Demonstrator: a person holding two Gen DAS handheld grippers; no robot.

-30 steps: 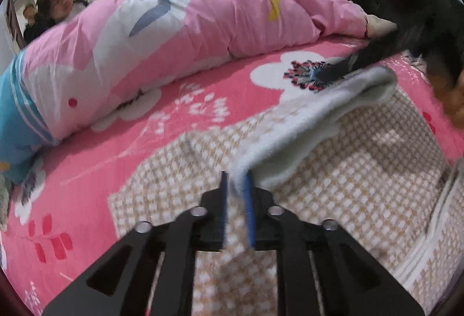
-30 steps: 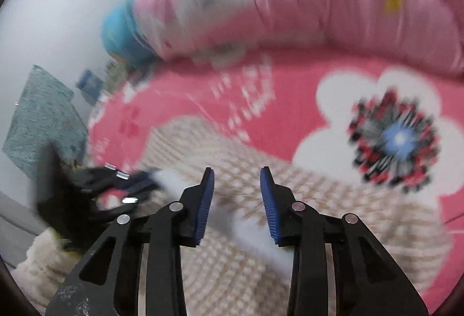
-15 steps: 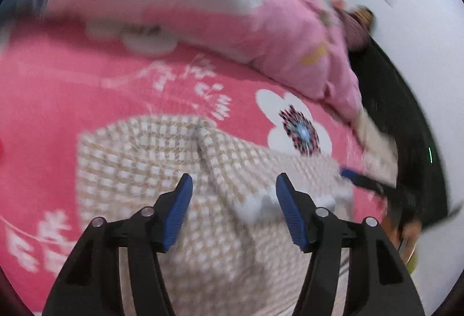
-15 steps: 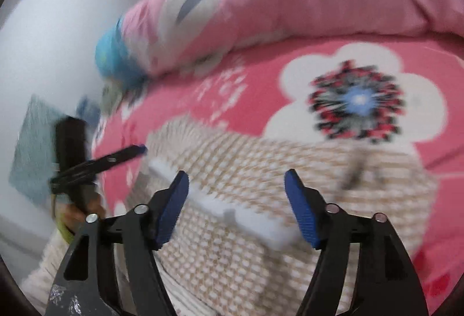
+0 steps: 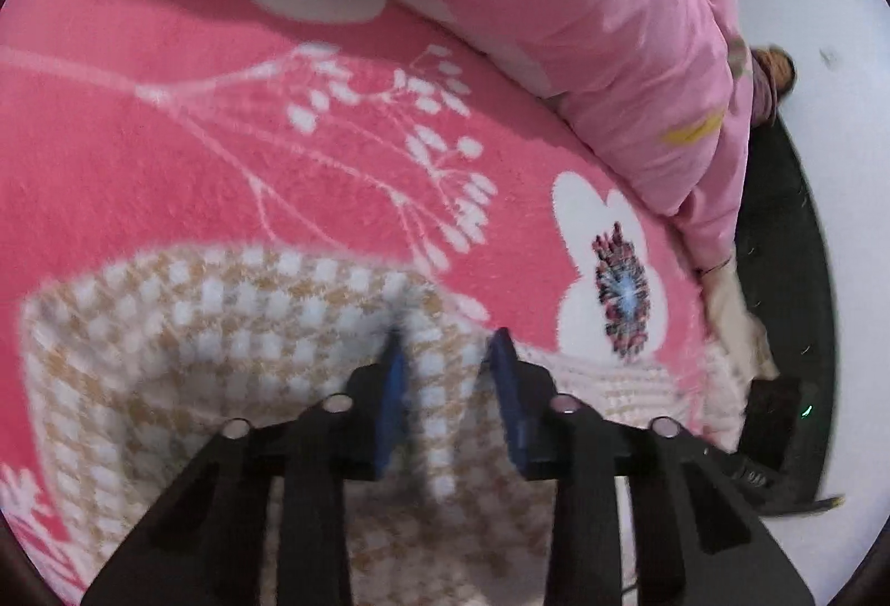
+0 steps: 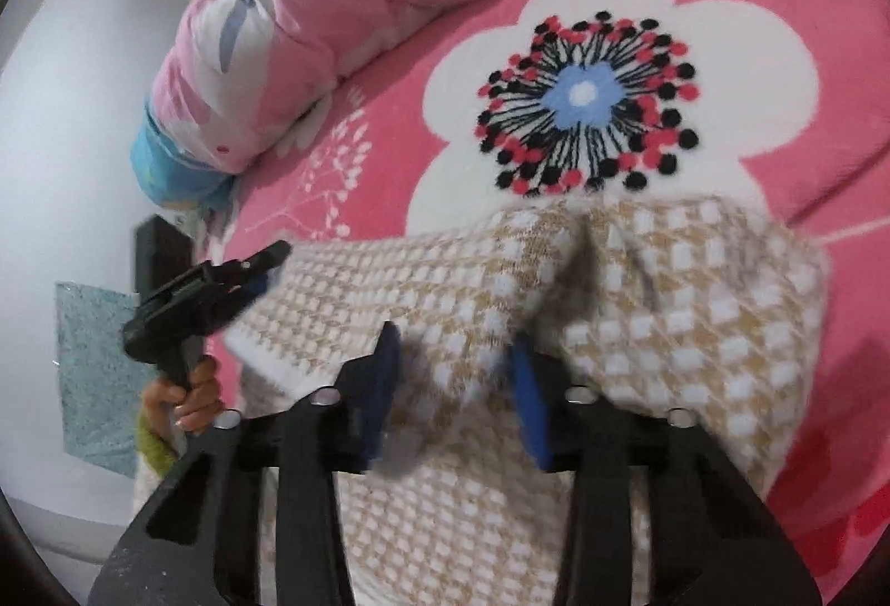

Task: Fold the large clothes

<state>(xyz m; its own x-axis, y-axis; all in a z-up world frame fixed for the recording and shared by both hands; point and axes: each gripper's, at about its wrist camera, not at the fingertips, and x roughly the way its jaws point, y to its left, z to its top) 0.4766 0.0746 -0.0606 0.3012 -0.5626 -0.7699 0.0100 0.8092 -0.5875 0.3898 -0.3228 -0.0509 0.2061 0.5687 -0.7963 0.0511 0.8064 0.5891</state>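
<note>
While pink floral bedding (image 6: 779, 66) spreads beneath, both tools (image 5: 448, 344) (image 6: 453, 344) have just closed, pinching checked garment (image 6: 695, 306).

Within a second, both grippers let go of the checked garment (image 5: 183, 356) and took it up again. The left gripper (image 5: 448, 356), first clamped on a raised white-lined edge, spread wide, then closed on a pinched ridge of the cloth lying on the pink bedspread (image 5: 167, 133). The right gripper (image 6: 453, 356) likewise widened, then narrowed on a fold, and the lifted flap had dropped flat.
</note>
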